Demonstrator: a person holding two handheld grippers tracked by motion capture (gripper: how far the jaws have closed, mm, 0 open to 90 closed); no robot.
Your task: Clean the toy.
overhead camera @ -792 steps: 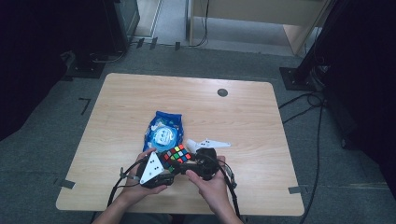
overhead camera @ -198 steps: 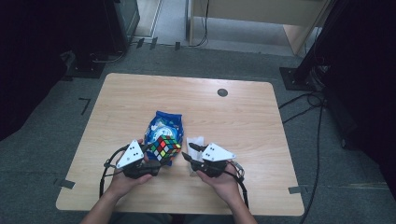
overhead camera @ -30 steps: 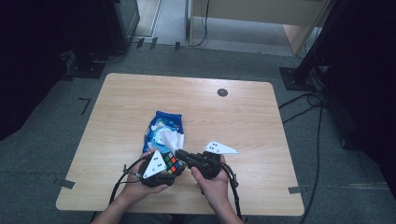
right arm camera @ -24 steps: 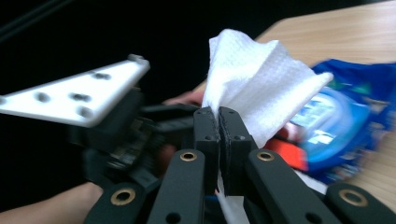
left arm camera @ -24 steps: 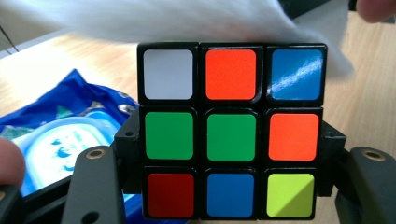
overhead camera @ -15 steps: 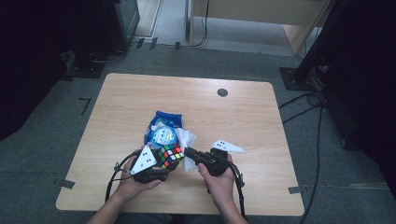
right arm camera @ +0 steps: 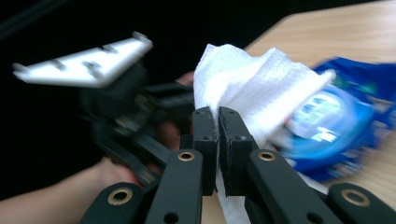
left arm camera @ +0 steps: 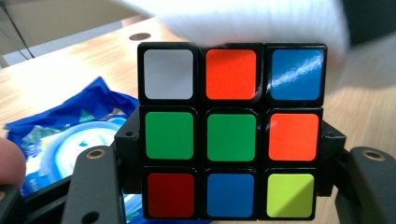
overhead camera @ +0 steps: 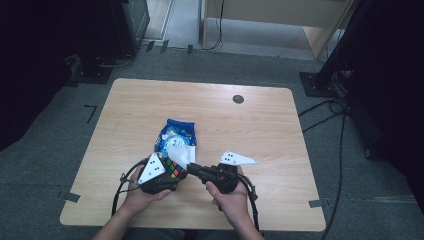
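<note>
Near the desk's (overhead camera: 260,125) front edge, both hands work close together. Left gripper (overhead camera: 167,174): fingers clamped on a scrambled cube (left arm camera: 231,130), one pressing each side, so that the cube is held off the desk with a mixed face of white, orange, blue, green, red and yellow squares turned toward the gripper's camera. Right gripper (right arm camera: 217,122): fingers together, pinching a white tissue (right arm camera: 252,93) whose free part bunches above the tips. In the high view the tissue (overhead camera: 178,152) lies against the top of the cube (overhead camera: 173,168), and in the left gripper view a white blur crosses just above the cube's upper row. A blue tissue pack (overhead camera: 176,136) lies on the desk just beyond the hands, seemingly opened, with its round printed label visible.

Judged stage of the work: wiping the cube with the tissue. Done, as the frames show: the tissue is out of the pack and gripped, the cube is lifted and steadied, and the two are in contact at the cube's upper side. Left, by estimate: the remaining faces, which would need the cube turned in the left fingers, then setting the cube and the tissue down. How clean any face already is cannot be told.
</note>
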